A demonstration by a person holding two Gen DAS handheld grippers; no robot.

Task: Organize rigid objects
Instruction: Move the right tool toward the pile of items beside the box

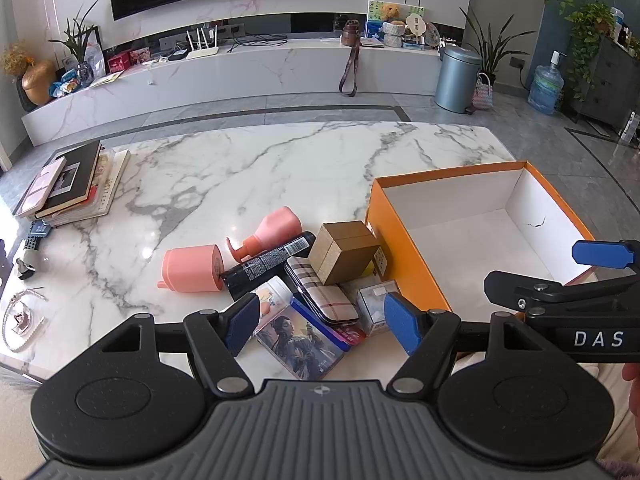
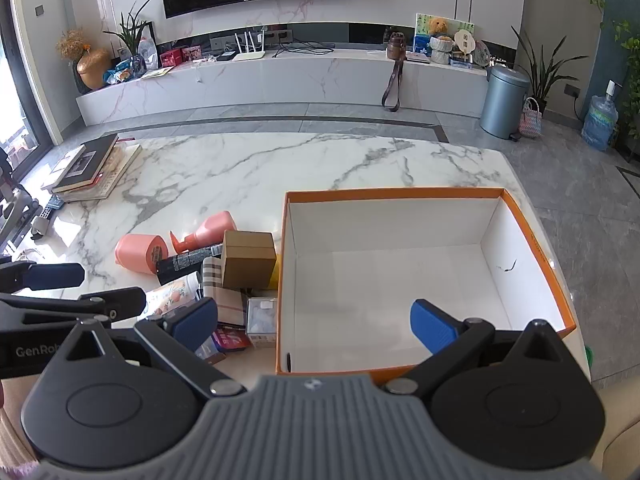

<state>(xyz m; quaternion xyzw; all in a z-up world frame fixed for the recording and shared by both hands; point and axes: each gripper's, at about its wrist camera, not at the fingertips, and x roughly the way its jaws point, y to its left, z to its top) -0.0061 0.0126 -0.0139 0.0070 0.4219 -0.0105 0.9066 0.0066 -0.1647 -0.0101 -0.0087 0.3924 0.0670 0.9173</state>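
Note:
An open orange box (image 1: 404,256) with a white inside stands on the marble table; it also shows in the right wrist view (image 2: 536,236) and holds nothing. Left of it lies a heap: a brown cardboard box (image 1: 346,252) (image 2: 248,258), a black tube (image 1: 268,264), a pink pump bottle (image 1: 272,230), a pink cylinder (image 1: 192,270), a plaid case (image 1: 320,290), a picture card box (image 1: 300,340) and a small clear box (image 1: 374,304). My left gripper (image 1: 322,322) is open above the heap's near side. My right gripper (image 2: 314,320) is open over the orange box's near left corner.
A stack of books (image 1: 76,184) lies at the table's far left. Small items, a remote (image 1: 34,240) and a chain (image 1: 20,320), lie at the left edge. Beyond the table are a TV console (image 1: 240,76) and a grey bin (image 1: 456,80).

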